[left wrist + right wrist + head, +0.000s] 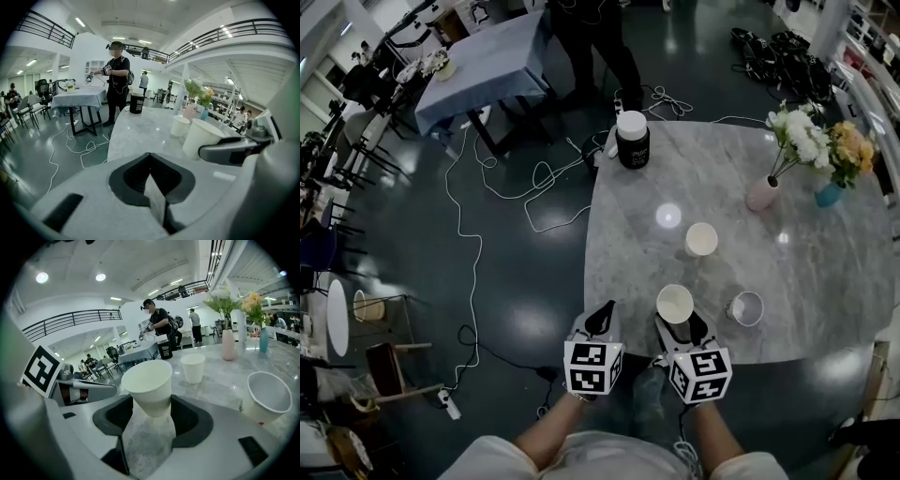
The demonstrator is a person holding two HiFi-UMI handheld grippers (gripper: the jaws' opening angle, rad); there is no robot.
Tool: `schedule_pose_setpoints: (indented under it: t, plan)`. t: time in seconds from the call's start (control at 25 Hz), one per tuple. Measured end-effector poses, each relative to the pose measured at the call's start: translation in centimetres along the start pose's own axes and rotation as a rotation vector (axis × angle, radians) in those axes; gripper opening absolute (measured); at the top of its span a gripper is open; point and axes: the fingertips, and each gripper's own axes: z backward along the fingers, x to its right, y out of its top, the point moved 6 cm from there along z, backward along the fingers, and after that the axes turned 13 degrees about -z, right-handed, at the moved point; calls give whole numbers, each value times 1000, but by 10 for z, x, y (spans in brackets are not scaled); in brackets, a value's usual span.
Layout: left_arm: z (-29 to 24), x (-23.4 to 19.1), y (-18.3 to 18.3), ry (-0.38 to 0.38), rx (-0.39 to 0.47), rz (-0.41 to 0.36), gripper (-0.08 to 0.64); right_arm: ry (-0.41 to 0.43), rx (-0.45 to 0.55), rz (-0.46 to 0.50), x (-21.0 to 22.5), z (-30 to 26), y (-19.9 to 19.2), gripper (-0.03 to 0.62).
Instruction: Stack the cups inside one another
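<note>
Head view puts both of your grippers low in the frame, at the near edge of the marble table (pixel 825 281). Your right gripper (pixel 682 328) is closed on the first cup (pixel 675 303), mouth up. In the right gripper view its two jaws press the cup's lower wall from either side, and the cup leans a little to the left of the frame. Whether its base touches the marble cannot be told. Your left gripper (pixel 605 311) sits just left of the right one, at the table's lower-left corner. In the left gripper view its jaws are pressed together at the tips with nothing between them. The second cup (pixel 701 239) stands upright on the table, up and slightly right of the first cup and apart from it. The third cup (pixel 746 307) is at the right of the first cup, near the table's lower edge. In the right gripper view it is tilted, with its mouth turned toward your gripper. At the table's upper left stands a black jar (pixel 632 141) with a white lid. A pink vase (pixel 761 195) and a blue vase (pixel 828 195), both with flowers, stand at its upper right. Cables (pixel 473 244) trail over the dark floor at the left, and a person (pixel 591 42) stands at the top of the frame.
</note>
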Motion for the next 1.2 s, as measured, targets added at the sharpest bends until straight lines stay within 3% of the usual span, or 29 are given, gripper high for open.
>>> schedule_pose_setpoints:
  t: [1.2]
  plan:
    - [-4,55,89,-221,155,-88,0,-189,212,-70,16,74,62,232]
